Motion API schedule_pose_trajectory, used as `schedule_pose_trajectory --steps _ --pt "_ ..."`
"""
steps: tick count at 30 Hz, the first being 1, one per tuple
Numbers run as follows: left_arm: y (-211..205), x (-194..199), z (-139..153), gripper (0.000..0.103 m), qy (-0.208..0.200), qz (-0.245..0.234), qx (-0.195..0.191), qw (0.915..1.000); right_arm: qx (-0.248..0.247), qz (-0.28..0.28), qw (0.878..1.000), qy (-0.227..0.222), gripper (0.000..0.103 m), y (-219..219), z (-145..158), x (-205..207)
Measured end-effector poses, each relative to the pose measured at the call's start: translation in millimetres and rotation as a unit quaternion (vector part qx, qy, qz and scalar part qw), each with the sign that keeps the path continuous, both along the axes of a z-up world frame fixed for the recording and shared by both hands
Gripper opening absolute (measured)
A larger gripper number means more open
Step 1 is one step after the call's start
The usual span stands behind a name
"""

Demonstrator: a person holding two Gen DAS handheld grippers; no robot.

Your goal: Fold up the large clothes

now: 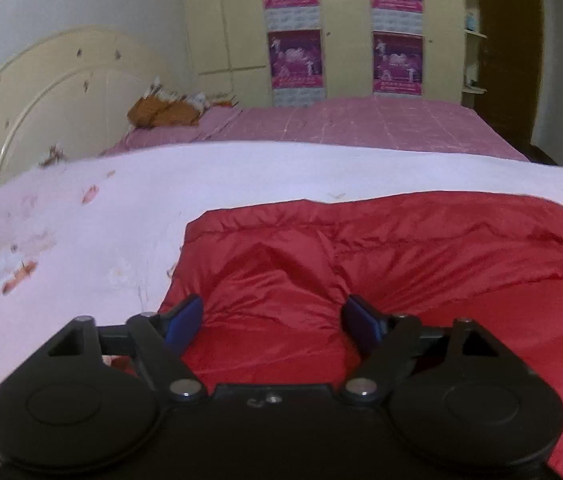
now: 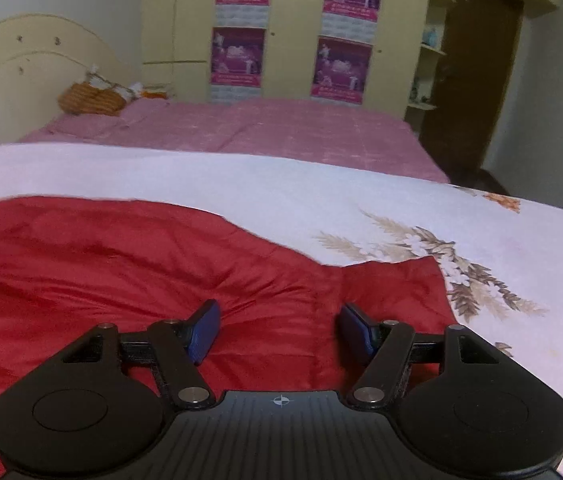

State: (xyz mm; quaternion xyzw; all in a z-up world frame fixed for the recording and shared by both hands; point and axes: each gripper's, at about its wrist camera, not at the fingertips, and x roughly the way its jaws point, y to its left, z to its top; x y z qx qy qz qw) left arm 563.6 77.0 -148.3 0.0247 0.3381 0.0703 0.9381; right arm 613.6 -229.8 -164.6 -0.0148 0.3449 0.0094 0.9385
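1. Two tongs in view, both mine, both with blue pads spread wide apart and nothing clamped between them.
2. My left tongs (image 1: 271, 322) sit low over the red jacket (image 1: 361, 272), near its left edge. Pads (image 1: 183, 322) look to be just above or resting on the fabric; can't tell which.
3. My right tongs (image 2: 277, 330) sit over the same jacket (image 2: 121, 264) near its right edge, pads (image 2: 203, 330) likewise right at the fabric.
4. Jacket is a shiny quilted puffer, spread on the near part of the bed, wrinkled, with a ridge bunched up just beyond the left tongs.
5. Under it: a white sheet (image 1: 81, 220) with a flower print (image 2: 441, 264), showing to the left, right and far side of the jacket.
6. Farther: a pink checked bedcover (image 1: 361, 128), with an orange bundle (image 1: 161, 112) at its far left by the cream headboard (image 1: 41, 92).
7. Far wall: a cream wardrobe (image 2: 289, 40) with four purple posters (image 2: 237, 56), open shelves and a brown door (image 2: 477, 60) to its right.
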Motion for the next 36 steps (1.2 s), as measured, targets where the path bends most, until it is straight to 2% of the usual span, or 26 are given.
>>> schedule_pose_trajectory --steps 2,5,8,10,13,18,23,29,32,36 --pt "5.1 1.8 0.4 0.084 0.007 0.005 -0.012 0.9999 0.004 -0.005 1.0 0.004 0.066 -3.4 -1.3 2.4" --pt "8.6 0.6 6.3 0.083 0.011 0.005 -0.01 0.9999 0.006 0.0 1.0 0.011 0.066 -6.0 4.4 1.1" --pt "12.3 -5.9 16.6 0.083 0.015 -0.004 -0.021 0.9996 0.047 0.003 0.999 -0.001 0.066 -14.3 24.8 -15.6" --pt "12.4 -12.8 25.3 0.083 0.017 -0.01 -0.029 0.9994 0.057 0.019 0.998 -0.012 0.066 -13.0 38.9 -29.4" --pt "6.3 -26.4 38.4 0.086 0.013 -0.026 -0.035 0.999 0.043 0.042 0.998 -0.03 0.066 -3.9 54.5 -53.1" --pt "-5.9 -53.5 50.3 0.088 0.013 -0.047 -0.049 0.9976 0.033 0.062 0.997 -0.038 0.066 11.2 62.9 -87.1" --pt "-16.3 -73.7 39.5 0.088 0.02 -0.052 -0.026 0.9981 0.006 0.073 0.997 -0.035 0.066 19.7 53.1 -110.1" --pt "-9.5 -64.4 11.1 0.093 0.048 -0.018 -0.024 0.9984 -0.062 0.038 0.997 -0.015 0.066 7.0 19.2 -112.0" --pt "-8.8 -59.9 6.3 0.096 0.053 -0.013 -0.023 0.9982 -0.042 0.013 0.999 -0.001 0.066 -8.6 12.3 -104.1" --pt "-7.2 -58.0 3.5 0.099 0.058 -0.011 -0.023 0.998 -0.03 0.008 0.999 0.01 0.066 -12.3 7.3 -99.5"
